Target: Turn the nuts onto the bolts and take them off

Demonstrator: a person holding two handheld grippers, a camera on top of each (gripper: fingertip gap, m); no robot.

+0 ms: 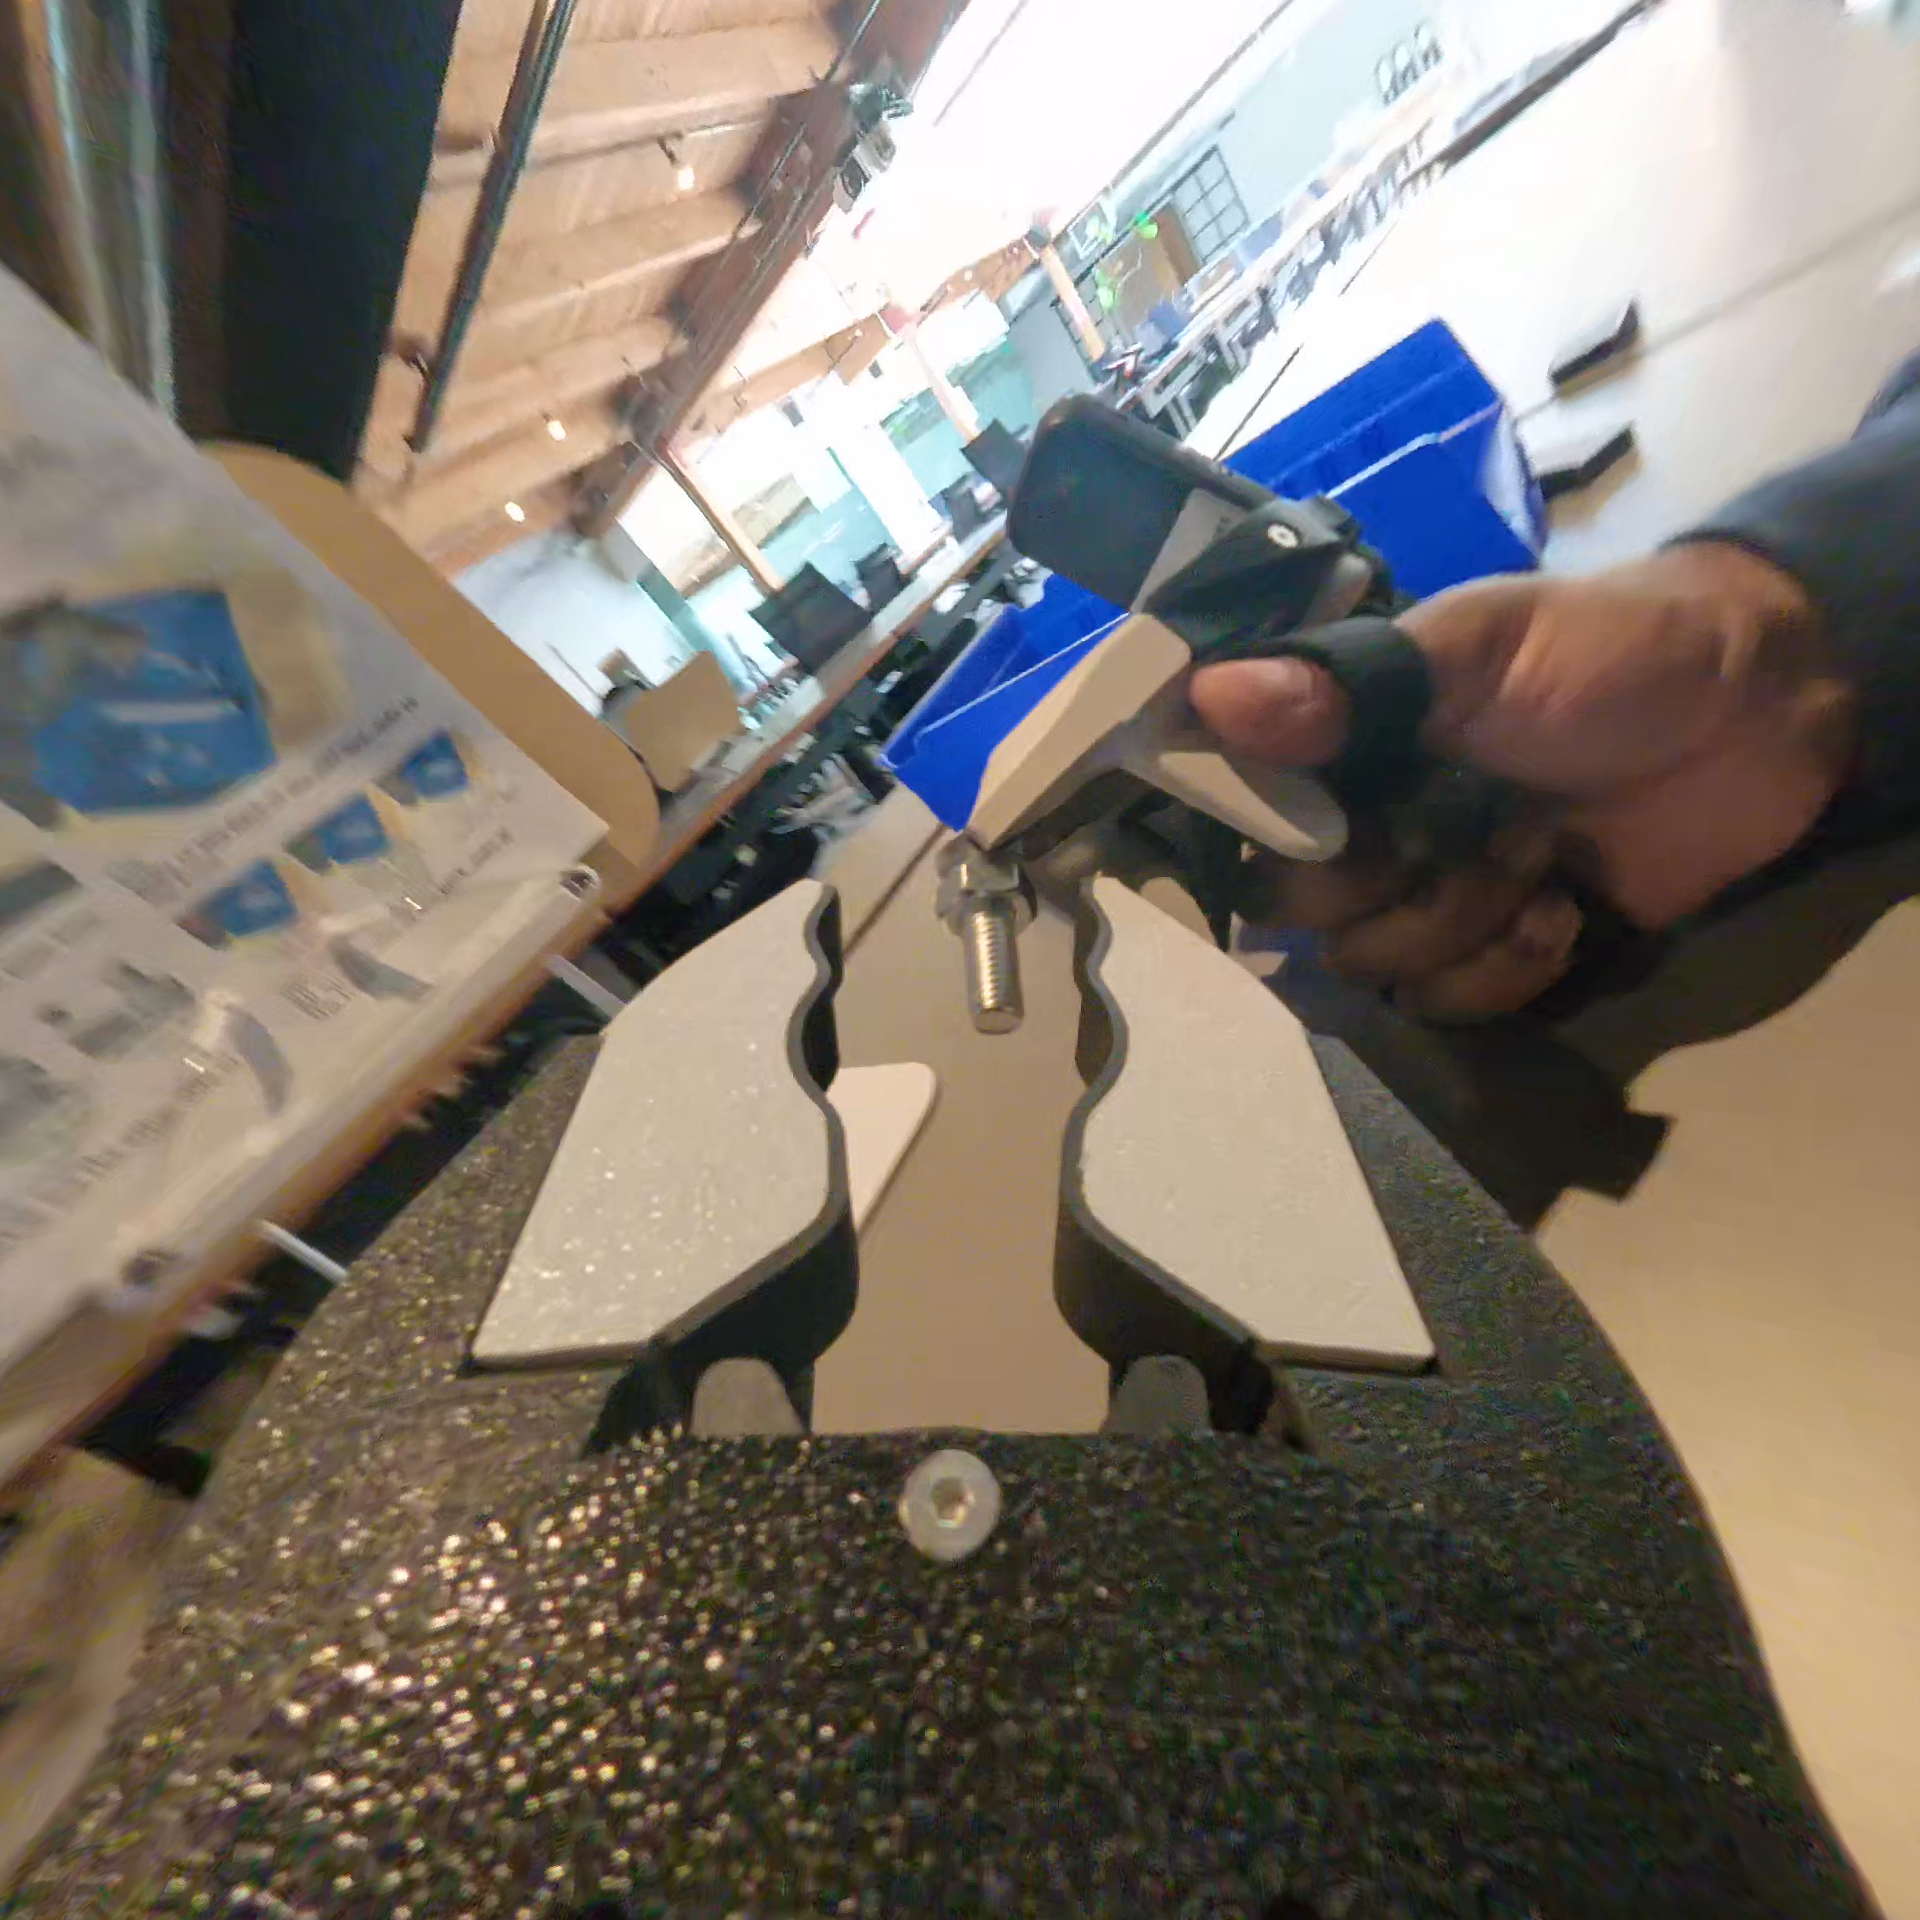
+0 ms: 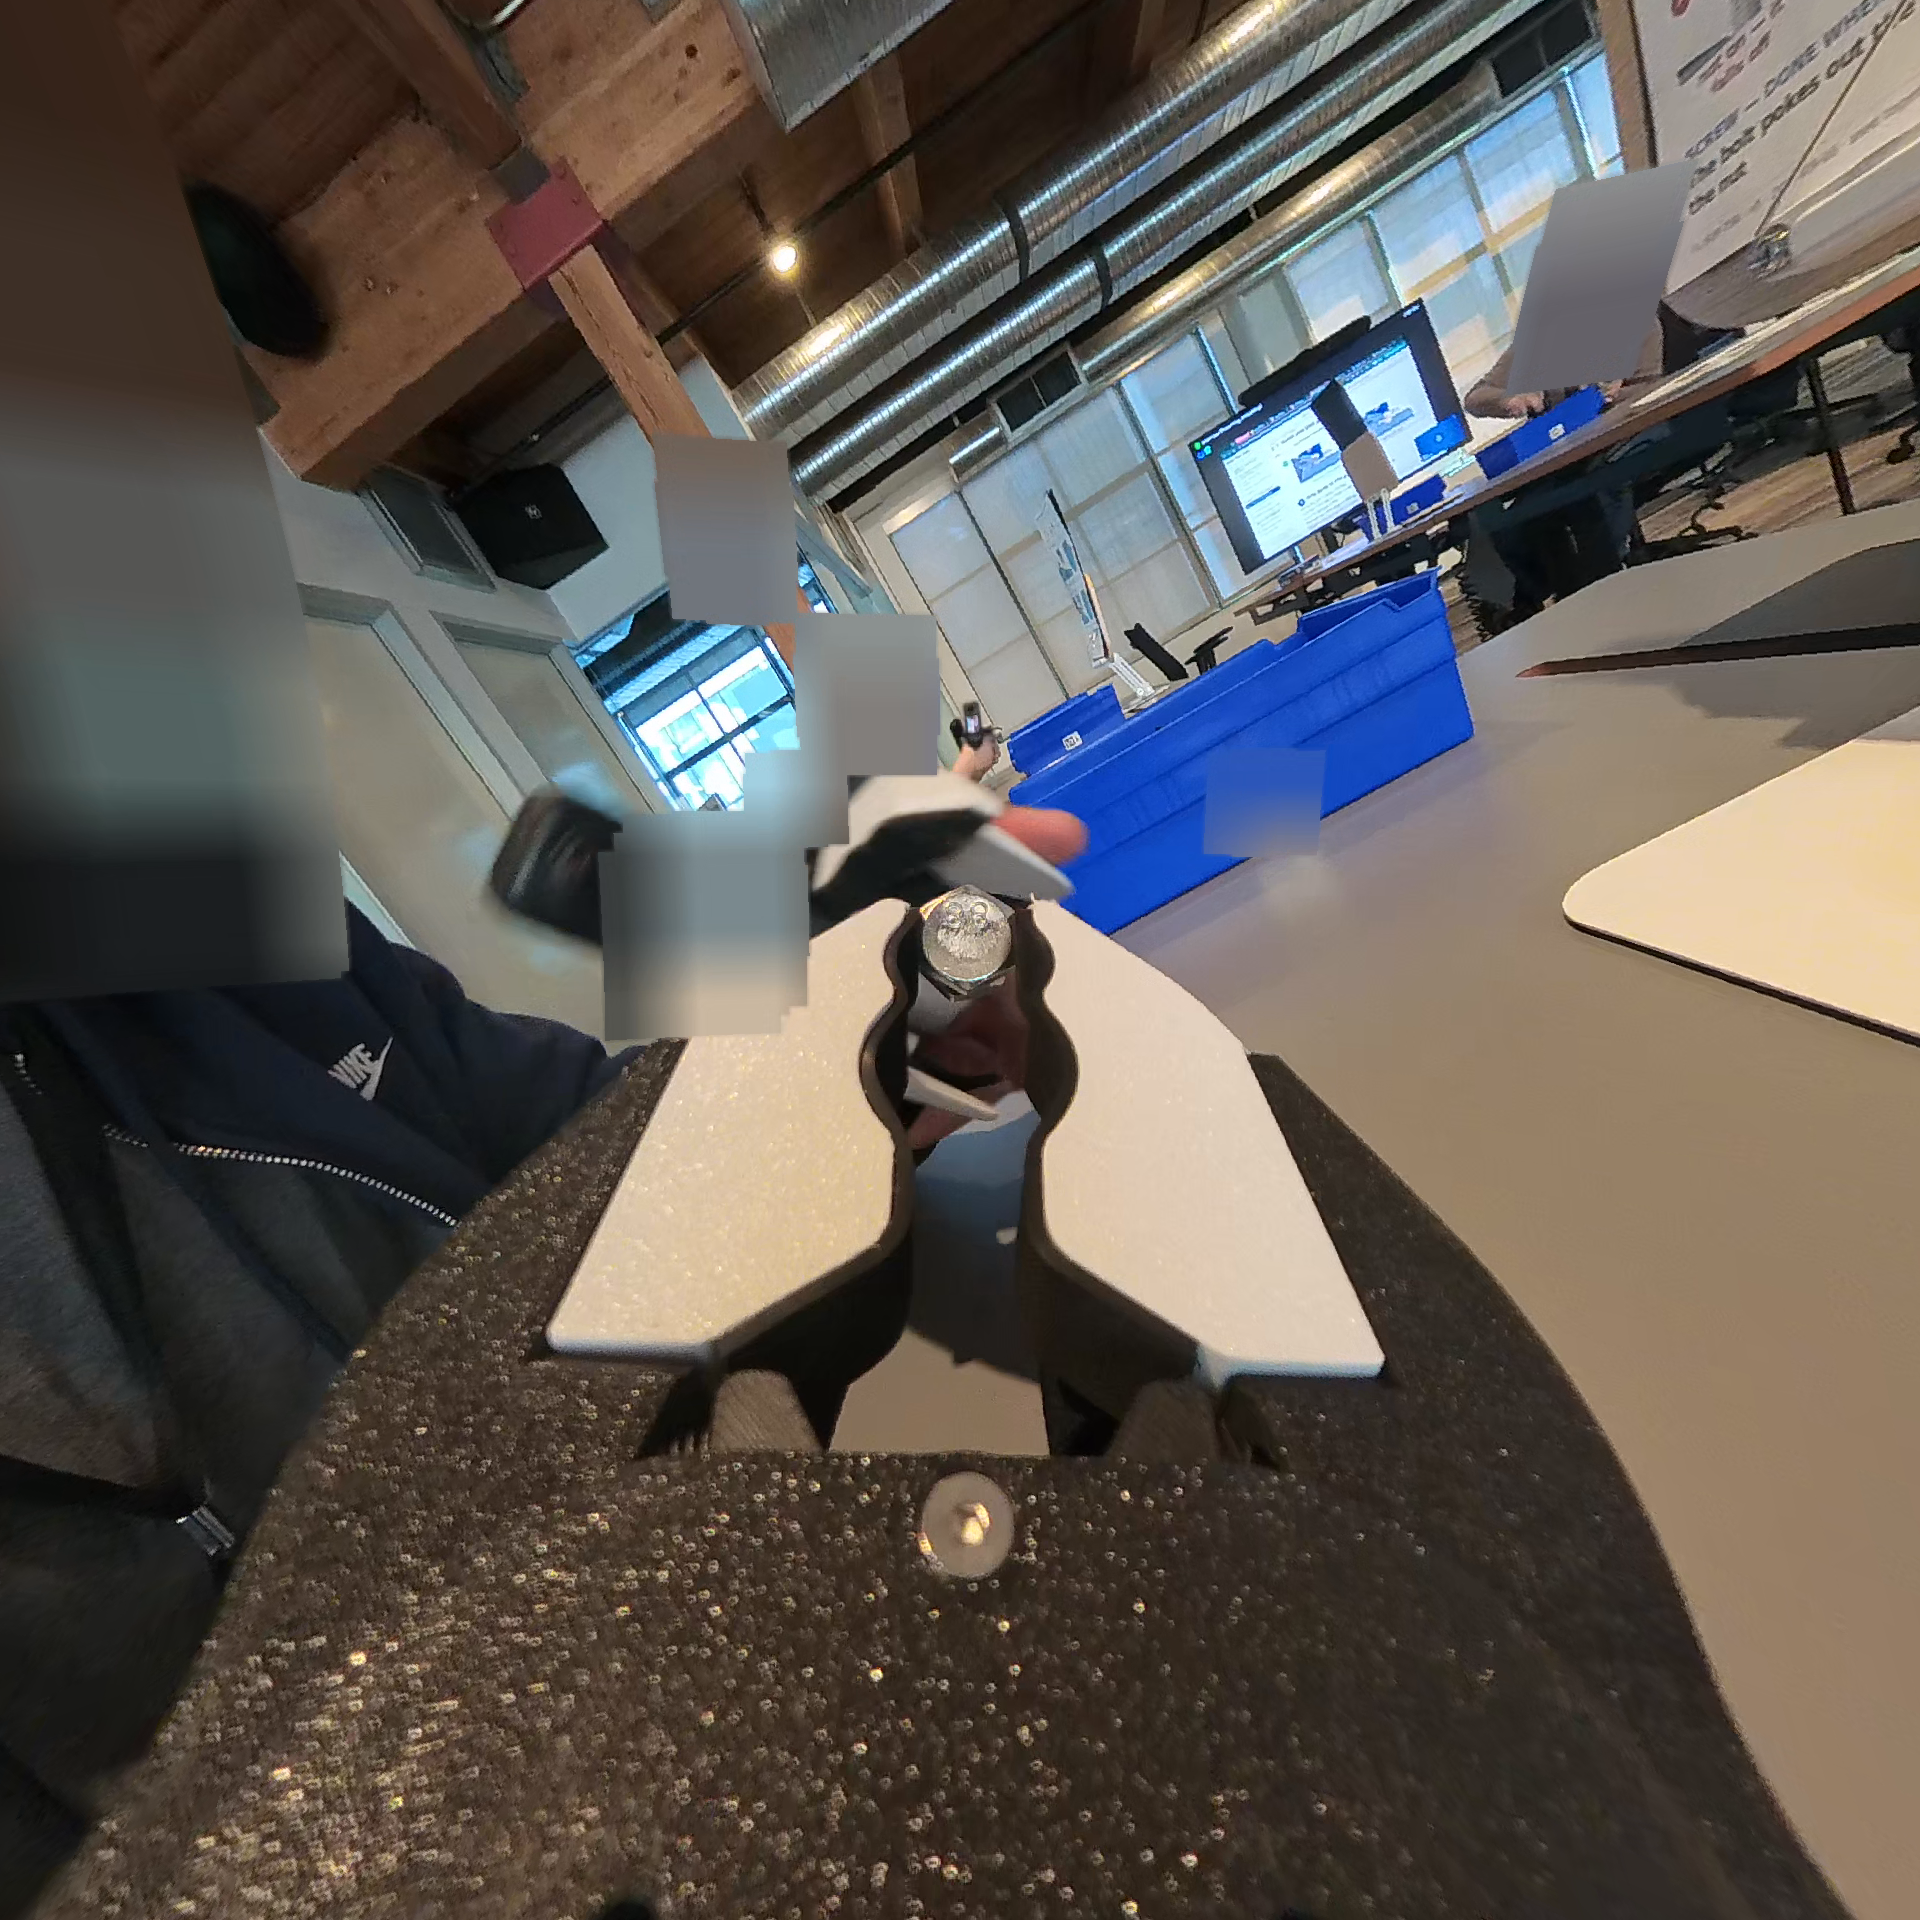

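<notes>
A silver bolt [image 1: 995, 966] with a nut [image 1: 977, 891] threaded on near its head hangs in the air above the table, threaded end towards my left wrist camera. My right gripper [image 2: 966, 920] is shut on the bolt's hex head [image 2: 966, 940]. It also shows in the left wrist view [image 1: 1049, 821], held by a person's hand [image 1: 1610, 707]. My left gripper [image 1: 956, 906] is open. Its two fingertips stand either side of the nut and shank without touching them. One of its white fingers [image 2: 1013, 860] shows behind the bolt in the right wrist view.
Blue bins [image 2: 1247, 727] stand on the grey table [image 2: 1351, 1143] beyond the grippers, also in the left wrist view [image 1: 1382, 488]. A white mat [image 2: 1766, 914] lies to the right. An instruction sheet on a stand [image 1: 208, 831] is at the left. The person's dark jacket [image 2: 208, 1143] is close.
</notes>
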